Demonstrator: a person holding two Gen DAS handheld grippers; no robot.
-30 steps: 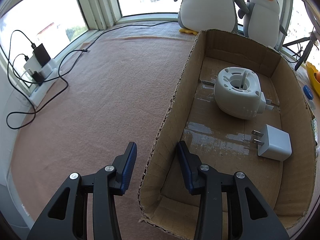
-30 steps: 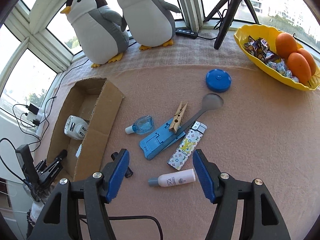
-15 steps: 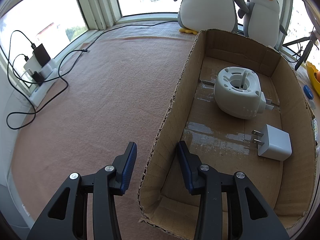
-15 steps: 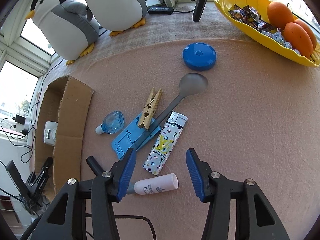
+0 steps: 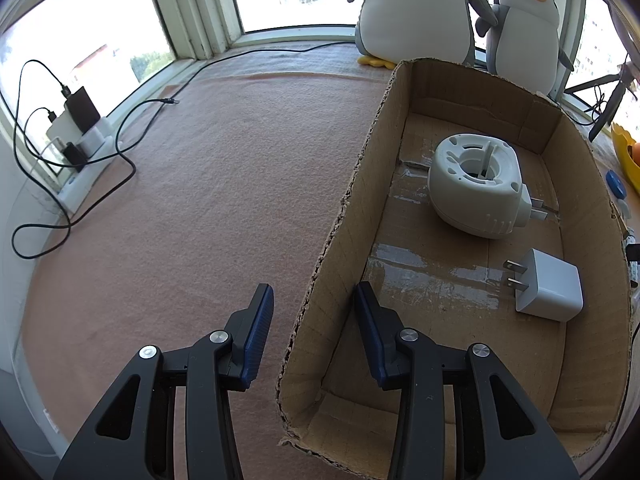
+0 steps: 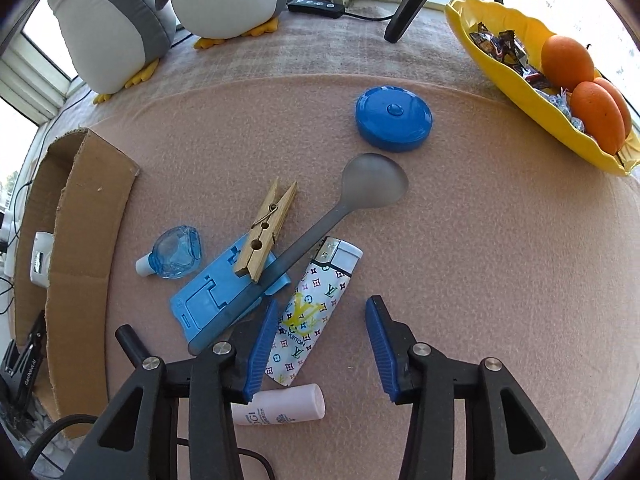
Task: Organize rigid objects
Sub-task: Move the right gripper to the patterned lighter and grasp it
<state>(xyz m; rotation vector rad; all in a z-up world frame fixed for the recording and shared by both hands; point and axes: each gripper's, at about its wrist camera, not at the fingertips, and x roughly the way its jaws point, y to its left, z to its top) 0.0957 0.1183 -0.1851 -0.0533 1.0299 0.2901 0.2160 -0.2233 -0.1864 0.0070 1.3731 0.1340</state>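
Cardboard box (image 5: 576, 184), open-topped, sits at the left side of the pink felt surface (image 5: 208, 208) and holds a round white plug-in device (image 5: 476, 184) and a white charger block (image 5: 550, 292), apart from each other. Its near side wall runs up between the left hand-held gripper (image 5: 314, 308) fingers, no pad visibly touching it, jaws at their narrowest. At the far right edge a yellow bowl (image 6: 520, 88) carries oranges (image 6: 568, 60) and wrapped sweets. The right hand-held gripper (image 6: 322, 320) is closing over the patterned lighter (image 6: 312, 312), pads not yet on it. Crowding it: a pink-white tube (image 6: 288, 404), grey spoon (image 6: 352, 200) across a blue stand (image 6: 216, 300), clothespin (image 6: 266, 232), small blue bottle (image 6: 174, 254). Blue round lid (image 6: 394, 118) lies beyond.
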